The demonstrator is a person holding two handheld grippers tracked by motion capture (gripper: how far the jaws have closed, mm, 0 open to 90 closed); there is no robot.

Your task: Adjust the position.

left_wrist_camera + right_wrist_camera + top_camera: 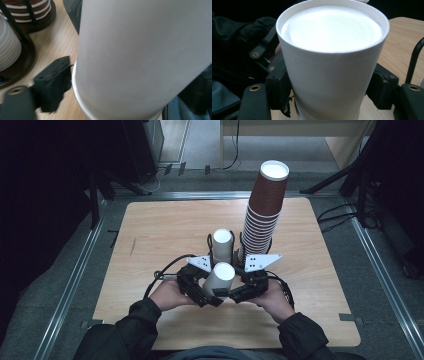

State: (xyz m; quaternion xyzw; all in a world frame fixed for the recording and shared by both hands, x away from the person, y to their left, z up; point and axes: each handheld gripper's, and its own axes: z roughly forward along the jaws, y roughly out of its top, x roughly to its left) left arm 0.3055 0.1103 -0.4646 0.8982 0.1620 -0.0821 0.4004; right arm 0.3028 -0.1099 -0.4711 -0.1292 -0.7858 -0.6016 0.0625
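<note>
Fingers (274, 87) round white cup (219, 278), brown stack (265, 205) behind

No readable text, label, brand, number or sign anywhere. Blank white wall on the paper cup (329, 75) between the claws. Plain brown sides on the tall stack of cups (265, 205), no print. Bare wood grain on the surface (165, 230), no marking to read.
</note>
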